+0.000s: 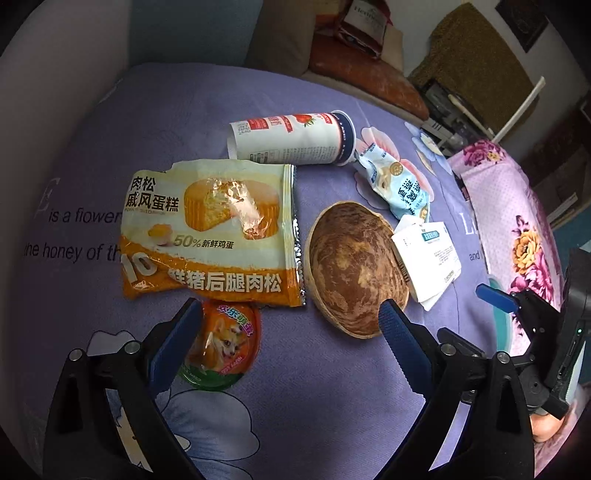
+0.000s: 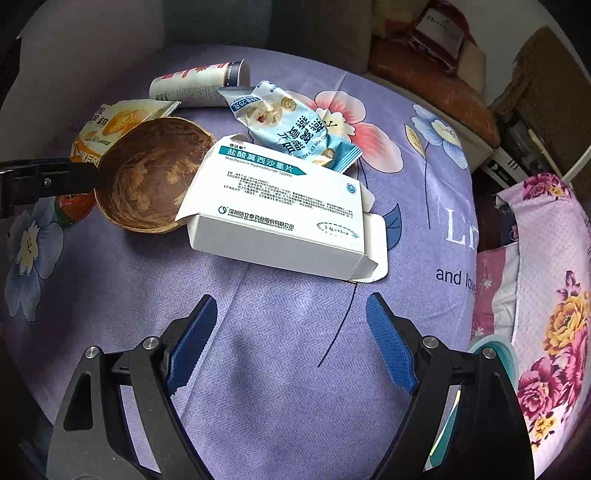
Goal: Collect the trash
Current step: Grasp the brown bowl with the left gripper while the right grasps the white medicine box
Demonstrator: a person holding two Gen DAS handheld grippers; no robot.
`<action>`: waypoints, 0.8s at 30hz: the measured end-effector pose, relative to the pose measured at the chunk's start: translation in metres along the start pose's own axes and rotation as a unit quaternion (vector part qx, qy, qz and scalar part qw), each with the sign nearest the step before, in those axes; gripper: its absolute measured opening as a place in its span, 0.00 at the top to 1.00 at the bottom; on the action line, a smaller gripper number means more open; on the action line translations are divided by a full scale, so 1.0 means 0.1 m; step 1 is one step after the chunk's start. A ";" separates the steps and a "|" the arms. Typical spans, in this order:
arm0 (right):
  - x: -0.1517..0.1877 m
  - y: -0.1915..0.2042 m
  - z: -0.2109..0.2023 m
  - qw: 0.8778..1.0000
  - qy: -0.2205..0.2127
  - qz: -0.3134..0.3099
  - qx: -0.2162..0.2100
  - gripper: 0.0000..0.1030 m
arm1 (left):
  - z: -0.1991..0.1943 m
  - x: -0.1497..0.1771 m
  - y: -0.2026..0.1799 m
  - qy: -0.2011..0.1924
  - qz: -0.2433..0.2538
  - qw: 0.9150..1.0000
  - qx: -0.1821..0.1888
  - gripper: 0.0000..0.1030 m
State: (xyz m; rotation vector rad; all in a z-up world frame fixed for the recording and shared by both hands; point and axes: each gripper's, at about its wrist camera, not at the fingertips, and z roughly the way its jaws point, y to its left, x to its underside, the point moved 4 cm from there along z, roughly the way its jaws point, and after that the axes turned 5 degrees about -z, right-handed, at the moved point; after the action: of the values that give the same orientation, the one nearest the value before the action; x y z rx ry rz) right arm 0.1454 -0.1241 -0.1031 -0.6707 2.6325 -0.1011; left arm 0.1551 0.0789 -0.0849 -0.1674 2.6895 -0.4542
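Observation:
Trash lies on a purple flowered sheet (image 1: 317, 387). An orange cake bag (image 1: 210, 232), a tipped white cup (image 1: 291, 138), a light blue snack wrapper (image 1: 397, 181), a brown half shell (image 1: 354, 273), a white medicine box (image 1: 428, 258) and an orange pet food lid (image 1: 221, 343) are spread out. My left gripper (image 1: 290, 308) hangs open just in front of the cake bag and shell; its left finger overlaps the lid. My right gripper (image 2: 291, 302) is open over bare sheet, below the medicine box (image 2: 280, 210), which leans on the shell (image 2: 147, 177) and wrapper (image 2: 295, 125).
A pink floral quilt (image 2: 546, 295) is bunched along the right edge. Cushions (image 1: 365, 77), a red bag (image 1: 364, 26) and a woven seat stand beyond the sheet's far edge. The left gripper's arm (image 2: 44, 179) juts in at the left of the right wrist view.

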 end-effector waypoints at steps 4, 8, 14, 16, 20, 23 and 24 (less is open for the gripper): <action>-0.08 0.01 0.14 1.000 0.004 -0.018 0.012 0.23 | 0.04 -0.04 0.08 0.001 -0.007 1.000 -0.003 0.07; -0.17 0.00 0.24 0.999 -0.004 -0.031 0.017 0.23 | 0.06 -0.08 0.15 0.005 -0.013 1.000 -0.003 0.07; -0.29 0.06 0.26 0.998 -0.019 -0.051 0.019 0.60 | 0.10 -0.08 0.16 0.011 -0.010 1.000 -0.004 0.07; -0.32 0.07 0.27 0.998 -0.016 -0.054 0.031 0.91 | 0.12 -0.08 0.12 0.013 -0.008 1.000 -0.004 0.07; -0.33 0.05 0.14 0.998 -0.034 -0.036 0.031 0.95 | 0.14 -0.06 0.05 0.010 0.004 1.000 -0.004 0.07; -0.32 0.07 0.09 0.999 -0.021 -0.039 0.001 0.94 | 0.16 -0.04 0.02 0.012 0.011 1.000 -0.007 0.07; -0.31 0.09 0.07 0.999 -0.022 -0.049 0.002 0.87 | 0.18 -0.04 0.02 0.012 0.011 1.000 -0.010 0.07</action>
State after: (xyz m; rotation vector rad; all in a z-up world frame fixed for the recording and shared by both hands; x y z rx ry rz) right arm 0.1692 -0.1012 -0.0990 -0.7911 2.5575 -0.1185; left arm 0.1662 0.0761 -0.0992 -0.1398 2.7167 -0.4244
